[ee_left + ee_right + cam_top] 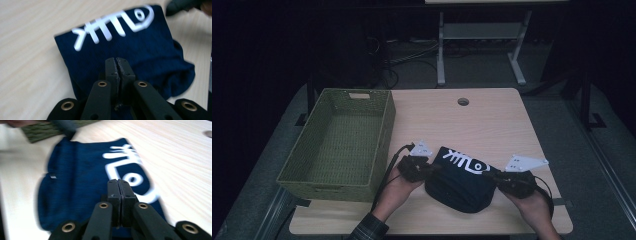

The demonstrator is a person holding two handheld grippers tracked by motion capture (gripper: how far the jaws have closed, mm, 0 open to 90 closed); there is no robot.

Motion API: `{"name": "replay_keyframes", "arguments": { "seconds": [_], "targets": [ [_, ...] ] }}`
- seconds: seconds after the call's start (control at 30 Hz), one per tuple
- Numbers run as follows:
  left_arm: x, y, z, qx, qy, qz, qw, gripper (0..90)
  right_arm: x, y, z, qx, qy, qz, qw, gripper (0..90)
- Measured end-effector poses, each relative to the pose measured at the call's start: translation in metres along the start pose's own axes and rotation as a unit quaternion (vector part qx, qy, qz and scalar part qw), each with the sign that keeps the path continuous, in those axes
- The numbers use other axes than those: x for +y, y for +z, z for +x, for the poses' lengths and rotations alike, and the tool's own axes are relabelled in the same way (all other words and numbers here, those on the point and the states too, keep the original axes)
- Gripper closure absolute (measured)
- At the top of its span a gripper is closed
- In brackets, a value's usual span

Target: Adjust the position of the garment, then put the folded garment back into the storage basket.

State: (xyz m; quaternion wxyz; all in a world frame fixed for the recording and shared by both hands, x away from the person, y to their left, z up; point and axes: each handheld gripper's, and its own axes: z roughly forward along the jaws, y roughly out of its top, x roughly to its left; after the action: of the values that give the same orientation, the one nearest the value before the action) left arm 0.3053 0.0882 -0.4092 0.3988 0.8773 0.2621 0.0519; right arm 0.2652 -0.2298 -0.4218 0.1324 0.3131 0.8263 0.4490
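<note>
Both my hand-held grippers hold the cloth (459, 184).
Left hand-held gripper (432, 169) and right hand-held gripper (490, 174) clamp its opposite edges above the desk (492, 120).

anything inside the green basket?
The green wicker basket looks empty: its woven floor shows bare. The strip of floor just behind its near wall is hidden from the high view.

I see the dark navy cloth (459, 185) at lower centre as finely ribbed matt knit, its white fish-bone print (112, 27) smooth and flat. The table (492, 125) looks like pale matt wood grain. At the left, the green basket (337, 145) is coarse woven wicker.
</note>
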Motion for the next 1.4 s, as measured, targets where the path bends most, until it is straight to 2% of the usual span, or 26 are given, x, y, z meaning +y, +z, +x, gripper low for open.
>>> {"name": "replay_keyframes", "arguments": {
  "seconds": [0.13, 0.27, 0.37, 0.4, 0.53, 0.67, 0.8, 0.83, 0.87, 0.93, 1.0, 1.1, 1.2, 1.3, 1.4],
  "targets": [
    [-0.011, 0.003, -0.003, -0.004, -0.005, 0.014, 0.9999, 87.5, -0.005, 0.002, -0.015, -0.025, 0.012, 0.013, 0.9995, 89.4],
    [-0.017, 0.012, -0.003, -0.009, -0.010, 0.025, 0.9996, 87.5, -0.012, 0.007, -0.022, -0.032, 0.021, 0.024, 0.9990, 89.6],
    [-0.019, 0.018, -0.004, -0.004, 0.002, 0.040, 0.9992, 87.8, -0.018, 0.013, -0.027, -0.037, 0.028, 0.038, 0.9982, 89.8],
    [-0.020, 0.020, -0.005, -0.003, 0.000, 0.040, 0.9992, 87.9, -0.020, 0.016, -0.028, -0.039, 0.031, 0.043, 0.9978, 89.9],
    [-0.024, 0.030, -0.007, 0.005, 0.013, 0.059, 0.9982, 89.9, -0.028, 0.030, -0.032, -0.047, 0.037, 0.084, 0.9946, 90.0],
    [-0.026, 0.035, -0.007, 0.007, 0.016, 0.062, 0.9979, 90.0, -0.033, 0.032, -0.034, -0.041, 0.050, 0.080, 0.9947, 90.0],
    [-0.026, 0.033, -0.005, 0.000, 0.011, 0.060, 0.9981, 89.9, -0.034, 0.032, -0.034, -0.043, 0.050, 0.078, 0.9948, 89.9],
    [-0.026, 0.033, -0.005, -0.004, 0.005, 0.055, 0.9985, 89.7, -0.034, 0.031, -0.034, -0.042, 0.052, 0.075, 0.9949, 88.5],
    [-0.025, 0.031, -0.004, -0.009, 0.004, 0.055, 0.9984, 87.0, -0.035, 0.030, -0.034, -0.041, 0.051, 0.070, 0.9954, 81.7],
    [-0.024, 0.029, -0.003, -0.018, -0.006, 0.046, 0.9988, 82.9, -0.035, 0.026, -0.033, -0.044, 0.057, 0.060, 0.9956, 76.0],
    [-0.021, 0.025, -0.001, -0.025, -0.014, 0.039, 0.9988, 74.9, -0.036, 0.021, -0.034, -0.048, 0.057, 0.048, 0.9961, 68.0],
    [-0.017, 0.020, 0.000, -0.024, -0.026, 0.023, 0.9991, 64.6, -0.038, 0.013, -0.034, -0.062, 0.062, 0.038, 0.9954, 56.9],
    [-0.013, 0.015, 0.004, -0.022, -0.036, 0.013, 0.9990, 53.1, -0.042, 0.006, -0.034, -0.079, 0.068, 0.032, 0.9940, 49.5],
    [-0.011, 0.013, 0.009, -0.016, -0.042, 0.009, 0.9989, 47.8, -0.047, 0.000, -0.034, -0.092, 0.077, 0.034, 0.9922, 43.2],
    [-0.009, 0.013, 0.014, -0.010, -0.045, 0.018, 0.9988, 43.0, -0.052, -0.004, -0.035, -0.100, 0.085, 0.040, 0.9906, 35.2]
  ]
}}
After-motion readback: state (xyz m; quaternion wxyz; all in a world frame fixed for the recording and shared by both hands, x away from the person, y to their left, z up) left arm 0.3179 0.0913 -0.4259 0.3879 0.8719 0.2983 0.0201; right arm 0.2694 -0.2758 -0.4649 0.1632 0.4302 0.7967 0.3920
